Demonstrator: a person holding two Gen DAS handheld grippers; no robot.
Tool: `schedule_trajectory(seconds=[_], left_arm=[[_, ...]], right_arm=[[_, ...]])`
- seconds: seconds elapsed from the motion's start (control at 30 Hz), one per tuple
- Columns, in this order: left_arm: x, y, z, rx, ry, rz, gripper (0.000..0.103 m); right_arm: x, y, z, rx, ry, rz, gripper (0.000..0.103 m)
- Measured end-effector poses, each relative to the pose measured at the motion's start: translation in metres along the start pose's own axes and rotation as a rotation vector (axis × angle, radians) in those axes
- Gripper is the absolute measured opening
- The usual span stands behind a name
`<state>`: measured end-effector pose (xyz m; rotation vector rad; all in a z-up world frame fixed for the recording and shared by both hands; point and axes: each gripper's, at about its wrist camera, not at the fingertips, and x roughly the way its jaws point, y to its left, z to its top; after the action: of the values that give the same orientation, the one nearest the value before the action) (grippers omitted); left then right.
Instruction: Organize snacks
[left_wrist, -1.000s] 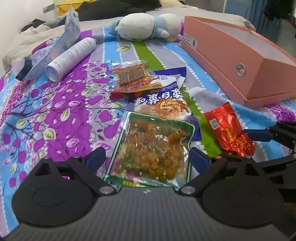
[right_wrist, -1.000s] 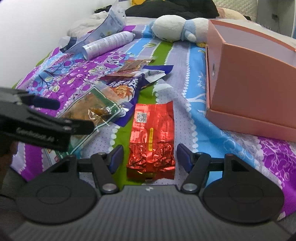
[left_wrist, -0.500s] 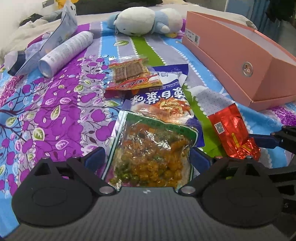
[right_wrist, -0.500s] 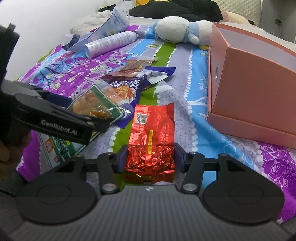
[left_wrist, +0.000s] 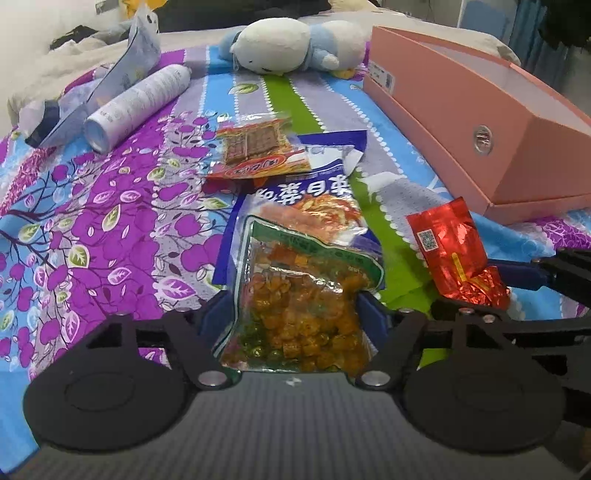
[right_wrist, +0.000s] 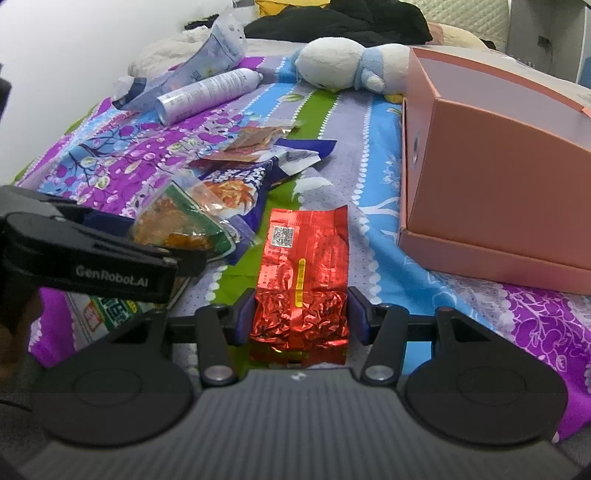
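Here the left gripper (left_wrist: 295, 314) has its jaws closing in on the near end of a clear green-edged bag of mixed orange and green snacks (left_wrist: 299, 295), and both blue pads now press its sides so the plastic bunches between them. That bag lies partly over a blue-and-white snack packet (left_wrist: 314, 199), which in turn sits under a small orange packet of brown strips (left_wrist: 255, 151) — the three overlap in a loose row on the flowered bedspread (left_wrist: 92, 221).

The right gripper (right_wrist: 299, 314) is clamped on the crinkled lower end of a red foil pouch (right_wrist: 304, 266), with both pads against its sides. The pouch lies flat on the bedspread with its printed code toward the far end, just beside the mixed-snack bag and near the front corner of an open pink box (right_wrist: 498, 177). In the left wrist view the same pouch appears at the right, between the right gripper's dark fingers.

Farther back lie a white spray can (left_wrist: 140, 103) on its side, a pale blue pouch (left_wrist: 136, 62) leaning next to it, and a white-and-blue plush toy (left_wrist: 284, 48) — all well apart from the grippers.
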<state>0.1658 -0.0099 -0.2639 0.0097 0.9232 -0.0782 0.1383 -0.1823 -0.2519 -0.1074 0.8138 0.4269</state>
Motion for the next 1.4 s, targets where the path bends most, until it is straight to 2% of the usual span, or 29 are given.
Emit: schedule_trajectory(seconds=[0.17,0.47,0.63,0.93,1.17,1.4], left_arm=[[-0.004,0.001,0.002,-0.046,0.005,-0.005,0.07],[-0.025,0.009,0.006,-0.129,-0.013,-0.019,0.069],[-0.035,0.018,0.01,-0.203,0.004,-0.043,0.069],[-0.071,0.014,0.018,-0.226,-0.041,-0.068,0.069],[-0.09,0.005,0.026,-0.257,-0.079,-0.114,0.07],[-0.096,-0.02,0.053,-0.216,-0.125,-0.167,0.07]], right_arm=[[-0.006,-0.002,0.003,0.02,-0.016,-0.001,0.055],[-0.02,-0.003,0.012,0.055,-0.027,0.011,0.055],[-0.033,-0.003,0.019,0.065,-0.046,0.011,0.055],[-0.064,-0.005,0.032,0.079,-0.08,0.022,0.055],[-0.091,-0.01,0.039,0.085,-0.135,0.007,0.055],[-0.108,-0.028,0.045,0.108,-0.197,-0.046,0.055]])
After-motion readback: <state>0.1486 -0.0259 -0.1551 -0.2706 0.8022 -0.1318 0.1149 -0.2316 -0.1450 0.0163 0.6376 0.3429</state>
